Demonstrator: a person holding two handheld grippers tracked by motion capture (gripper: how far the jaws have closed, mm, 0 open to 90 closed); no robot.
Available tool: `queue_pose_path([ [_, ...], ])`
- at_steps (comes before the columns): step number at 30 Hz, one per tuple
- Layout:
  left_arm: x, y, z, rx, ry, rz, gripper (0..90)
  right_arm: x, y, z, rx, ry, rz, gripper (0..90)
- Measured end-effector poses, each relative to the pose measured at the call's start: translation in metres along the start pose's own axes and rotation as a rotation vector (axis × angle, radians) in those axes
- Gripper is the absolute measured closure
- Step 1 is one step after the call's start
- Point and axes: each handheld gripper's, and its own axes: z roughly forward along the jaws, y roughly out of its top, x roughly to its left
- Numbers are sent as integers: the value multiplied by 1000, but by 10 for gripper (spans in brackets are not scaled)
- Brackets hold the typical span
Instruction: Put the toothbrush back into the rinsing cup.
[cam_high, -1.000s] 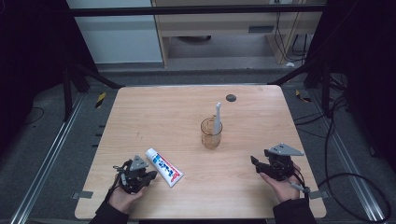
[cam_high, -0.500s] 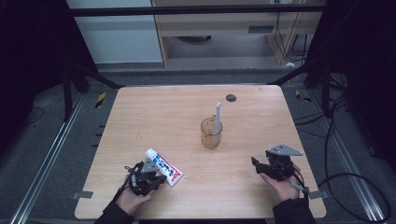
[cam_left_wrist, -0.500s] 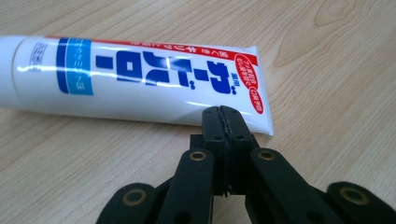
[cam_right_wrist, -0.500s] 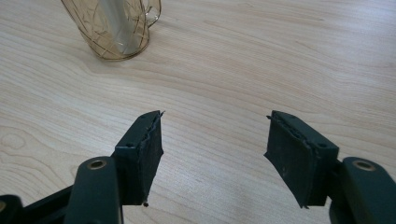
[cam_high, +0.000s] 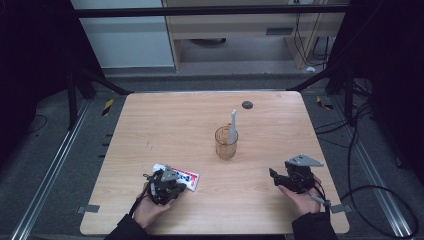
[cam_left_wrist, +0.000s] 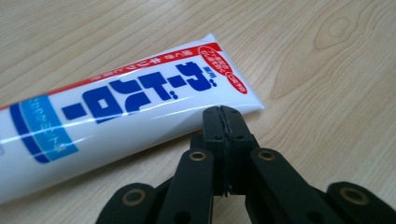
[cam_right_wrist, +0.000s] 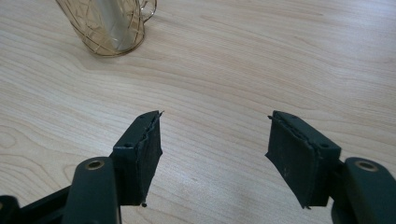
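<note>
A white toothpaste tube (cam_high: 181, 176) with blue and red print lies flat on the wooden table (cam_high: 200, 115), near the front left. My left gripper (cam_high: 169, 183) is just in front of it, jaws shut with nothing between them. In the left gripper view the closed tips (cam_left_wrist: 223, 113) sit right at the long edge of the tube (cam_left_wrist: 121, 112), close to its flat crimped end. A clear glass cup (cam_high: 226, 145) stands mid-table with a white toothbrush (cam_high: 233, 122) upright in it. My right gripper (cam_high: 274, 175) rests front right, open over bare wood (cam_right_wrist: 215, 140), the cup (cam_right_wrist: 109, 28) ahead to its left.
A small dark round disc (cam_high: 247, 104) sits near the table's far edge. Metal frame rails and cables run along the floor on both sides. Bare wood lies between the cup and the two grippers.
My left gripper has slid to the right along the front of the table, up to the tube. The right gripper, the cup and the tube have stayed put.
</note>
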Motion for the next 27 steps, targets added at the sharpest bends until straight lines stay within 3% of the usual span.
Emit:
queue_pose_path([
  [7,-2,9,10,-5,13,17,892,-1,-1,1,0,-4,6,347],
  [15,2,14,15,-12,8,6,892,-2,-2,3,5,-1,5,343],
  [18,3,15,12,-19,11,4,891,-1,-2,4,8,-2,-2,342],
  [21,7,21,-3,-73,23,12,891,-1,-3,4,11,-1,-1,342],
  [27,38,32,-24,-127,94,-24,891,-1,-3,5,12,1,8,342],
])
